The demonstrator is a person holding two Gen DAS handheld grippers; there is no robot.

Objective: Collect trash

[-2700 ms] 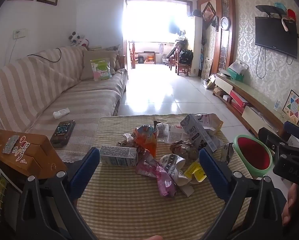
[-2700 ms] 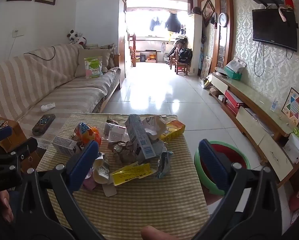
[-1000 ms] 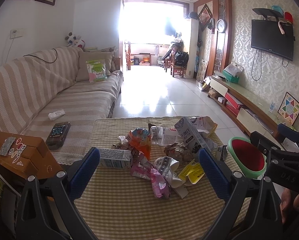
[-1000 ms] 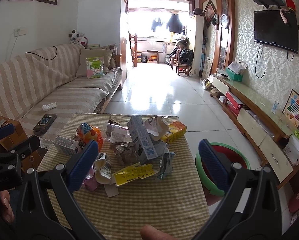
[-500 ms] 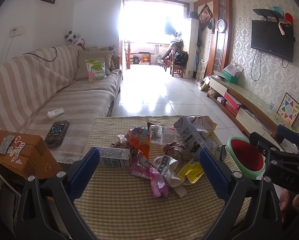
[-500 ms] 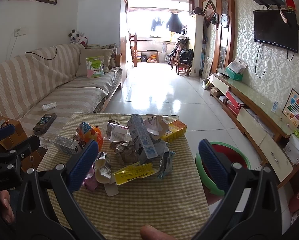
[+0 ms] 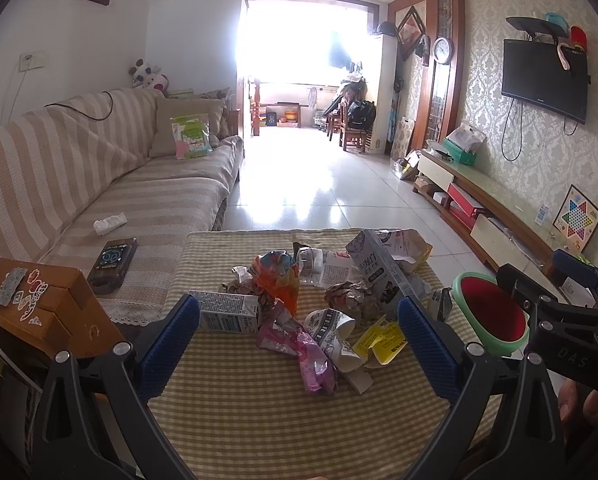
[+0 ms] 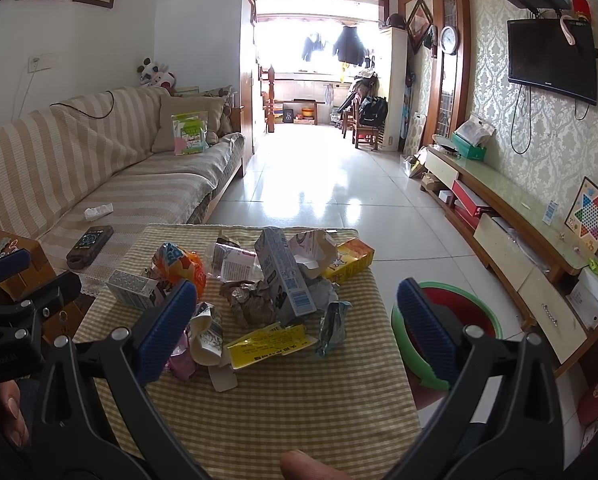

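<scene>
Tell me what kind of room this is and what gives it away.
Most likely the living room of a home. A striped sofa lines one wall, a flat television hangs on the wall opposite above a long low cabinet, and a cloth-covered low table heaped with wrappers and cartons stands between them.

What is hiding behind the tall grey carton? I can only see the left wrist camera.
Observer: A yellow box lies just behind the tall grey carton, near the table's far right corner.
Operator: Ooh! And is my right gripper open?
Observer: Yes. The right gripper is wide open and holds nothing.
</scene>
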